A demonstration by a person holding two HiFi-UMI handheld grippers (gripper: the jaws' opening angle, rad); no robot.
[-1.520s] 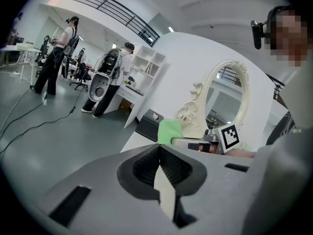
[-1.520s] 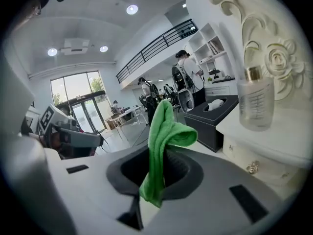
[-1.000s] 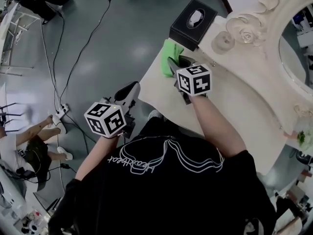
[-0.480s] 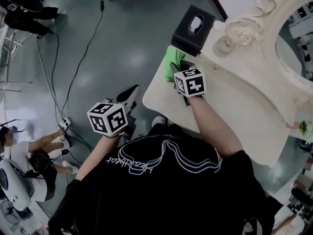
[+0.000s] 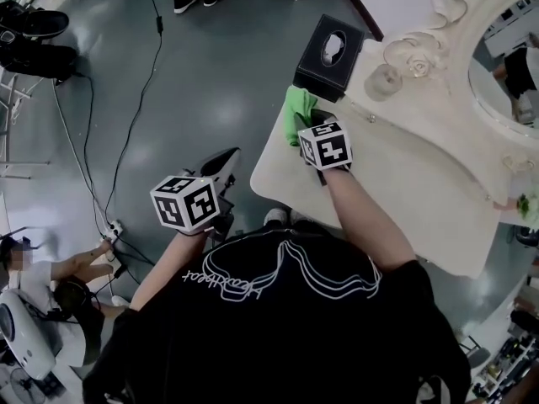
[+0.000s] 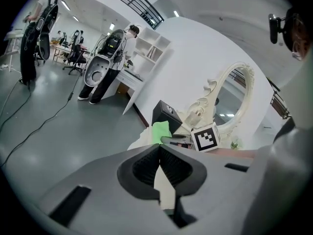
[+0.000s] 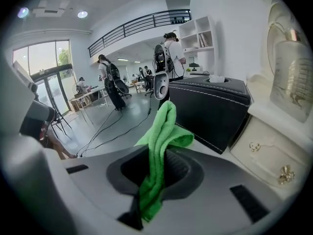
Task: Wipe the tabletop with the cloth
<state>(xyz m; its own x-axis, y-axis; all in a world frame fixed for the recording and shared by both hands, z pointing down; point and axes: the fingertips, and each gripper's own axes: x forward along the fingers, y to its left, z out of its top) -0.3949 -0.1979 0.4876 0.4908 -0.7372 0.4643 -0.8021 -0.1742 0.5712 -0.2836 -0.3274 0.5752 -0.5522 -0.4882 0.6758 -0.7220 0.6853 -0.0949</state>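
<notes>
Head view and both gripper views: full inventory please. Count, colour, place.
green microfibre cloth: one, green, at the table edge by the box, pinched in the right gripper
black box-shaped tissue holder: one, black, at the table corner beyond the cloth
cream tabletop: one, cream, right half of the head view
ornate carved mirror frame: one, cream, along the table's far side
clear glass bottle: one, clear, beside the mirror frame
small gold fittings: two, gold, on the cream panel right of the box
black cables: several, black, on the grey floor
bystanders: several, in the background
left gripper: one, grey, shut, empty, over the floor
right gripper: one, grey, shut on the cloth
</notes>
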